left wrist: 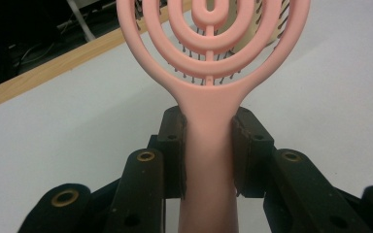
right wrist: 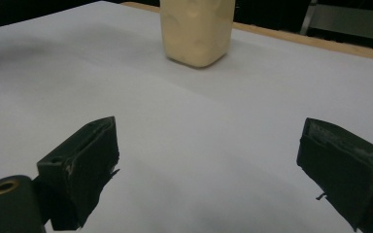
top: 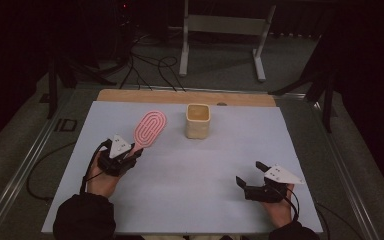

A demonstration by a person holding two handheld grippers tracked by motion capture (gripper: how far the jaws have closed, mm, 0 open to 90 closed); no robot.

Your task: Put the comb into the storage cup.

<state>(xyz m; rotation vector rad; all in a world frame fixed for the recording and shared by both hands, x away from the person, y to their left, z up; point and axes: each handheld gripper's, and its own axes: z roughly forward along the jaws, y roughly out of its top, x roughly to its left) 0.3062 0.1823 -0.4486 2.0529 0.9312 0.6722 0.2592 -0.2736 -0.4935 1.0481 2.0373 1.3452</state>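
Hairbrush (top: 149,128) in left tongs (top: 132,151); cream cup (top: 198,120) just beside.

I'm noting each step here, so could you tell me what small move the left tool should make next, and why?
Probably carry the pink hairbrush toward the cream cup. The left tool is shut on the brush's handle, the cup stands open-topped just beyond, and the right tool waits open, apart from both.
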